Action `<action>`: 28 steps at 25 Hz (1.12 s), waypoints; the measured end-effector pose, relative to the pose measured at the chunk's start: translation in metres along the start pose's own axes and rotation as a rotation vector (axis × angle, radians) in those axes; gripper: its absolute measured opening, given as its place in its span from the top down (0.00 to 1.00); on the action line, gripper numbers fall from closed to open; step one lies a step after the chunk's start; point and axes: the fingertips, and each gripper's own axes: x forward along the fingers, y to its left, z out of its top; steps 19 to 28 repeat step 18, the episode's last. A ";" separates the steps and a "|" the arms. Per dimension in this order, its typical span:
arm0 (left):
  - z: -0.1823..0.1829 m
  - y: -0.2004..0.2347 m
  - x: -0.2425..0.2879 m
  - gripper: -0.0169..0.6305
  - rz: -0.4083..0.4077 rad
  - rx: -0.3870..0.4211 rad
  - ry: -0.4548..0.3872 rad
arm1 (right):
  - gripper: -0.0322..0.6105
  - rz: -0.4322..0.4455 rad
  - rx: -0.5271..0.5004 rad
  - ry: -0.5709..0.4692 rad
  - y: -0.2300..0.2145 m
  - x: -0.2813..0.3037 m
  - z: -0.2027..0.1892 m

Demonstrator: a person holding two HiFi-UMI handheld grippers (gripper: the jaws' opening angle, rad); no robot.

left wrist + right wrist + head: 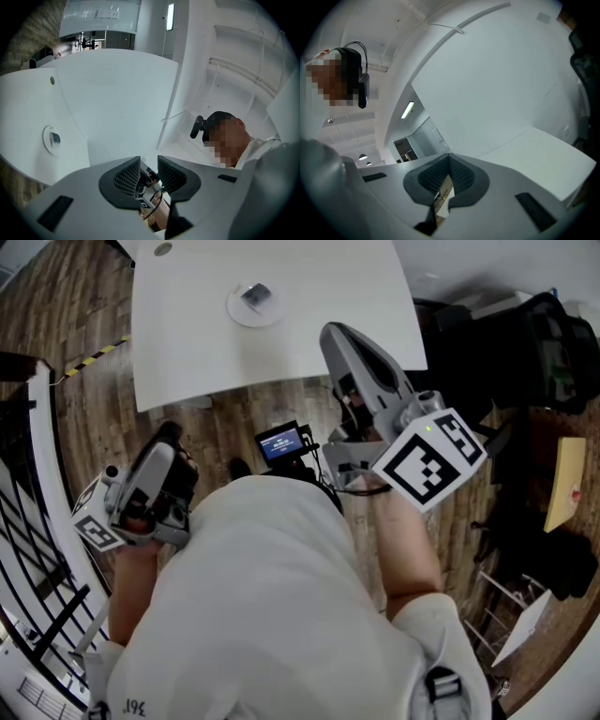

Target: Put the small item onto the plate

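A small round white plate (251, 310) sits near the far side of the white table (309, 324), and a small grey item (255, 295) lies on it. The left gripper view shows the plate (50, 146) and the item (55, 138) at the left. My left gripper (169, 435) is held low by my left side, well short of the table; its jaws (149, 174) stand a little apart with nothing in them. My right gripper (336, 337) is raised over the table's near edge, right of the plate. It points upward, and its jaws (449, 165) are shut and empty.
Dark wood floor surrounds the table. A white railing (42, 521) runs along the left, with yellow-black tape (94, 357) on the floor beside it. Black bags and a chair (534, 343) crowd the right. A small screen device (281, 442) hangs at my chest.
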 end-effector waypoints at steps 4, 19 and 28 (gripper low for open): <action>-0.010 0.003 0.002 0.80 0.003 -0.019 0.021 | 0.95 -0.007 -0.012 -0.001 -0.005 -0.001 0.004; -0.022 0.002 0.011 0.80 -0.003 -0.029 0.053 | 0.95 -0.022 -0.035 -0.008 -0.012 -0.006 0.007; -0.022 0.002 0.011 0.80 -0.003 -0.029 0.053 | 0.95 -0.022 -0.035 -0.008 -0.012 -0.006 0.007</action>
